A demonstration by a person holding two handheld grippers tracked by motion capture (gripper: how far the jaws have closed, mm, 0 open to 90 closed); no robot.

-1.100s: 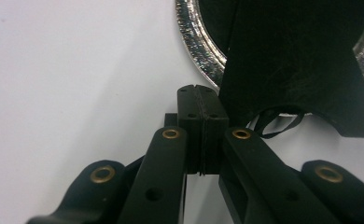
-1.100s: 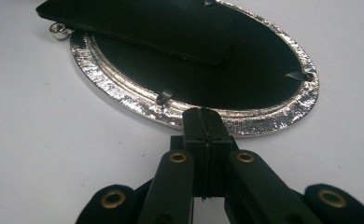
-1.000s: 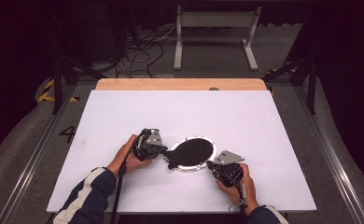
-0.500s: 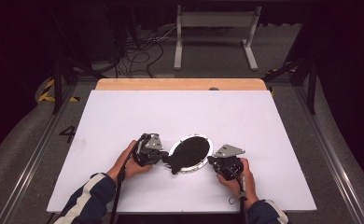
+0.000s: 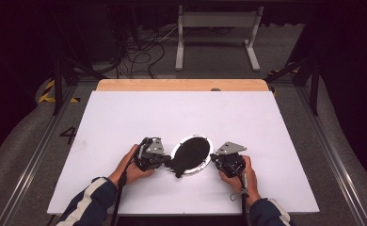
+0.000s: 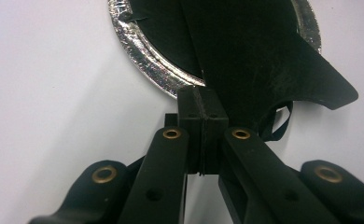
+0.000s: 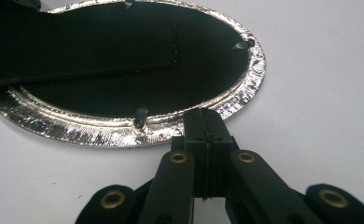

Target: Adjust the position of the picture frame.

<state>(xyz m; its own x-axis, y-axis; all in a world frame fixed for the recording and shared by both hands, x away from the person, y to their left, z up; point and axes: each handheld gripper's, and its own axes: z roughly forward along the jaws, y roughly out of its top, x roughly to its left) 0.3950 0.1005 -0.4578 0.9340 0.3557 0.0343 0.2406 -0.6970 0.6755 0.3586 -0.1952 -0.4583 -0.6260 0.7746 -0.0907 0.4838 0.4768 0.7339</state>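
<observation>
Silvery foil is edging the oval frame (image 5: 191, 155) that is lying on the white table (image 5: 181, 117) in the high view, with a black backing (image 5: 187, 155) covering its middle and sticking out past its near-left edge. The left gripper (image 5: 165, 160) is sitting just to the frame's left, its tips meeting the black flap, and the person's left hand (image 5: 133, 170) is wrapping around it. The right gripper (image 5: 214, 159) is sitting just to the frame's right, held by the right hand (image 5: 242, 175), its tips at the foil rim. Striped sleeves are coming in from the bottom edge.

In the left gripper view, the left gripper (image 6: 202, 107) is showing its jaws pressed fully together. Directly ahead of the tips, the foil rim (image 6: 157, 70) and the black backing (image 6: 259, 56) are lying, the backing's pointed stand flap spreading out ahead and to the right. Whether the pads are pinching any of the black material, I cannot tell.

In the right gripper view, the right gripper (image 7: 207, 126) is likewise showing its jaws closed tight, tips touching the near edge of the foil frame (image 7: 101, 133), which is stretching ahead and to the left. Nothing is visibly caught between the pads. Small metal tabs (image 7: 140, 114) are bending over the backing (image 7: 101, 56).
</observation>
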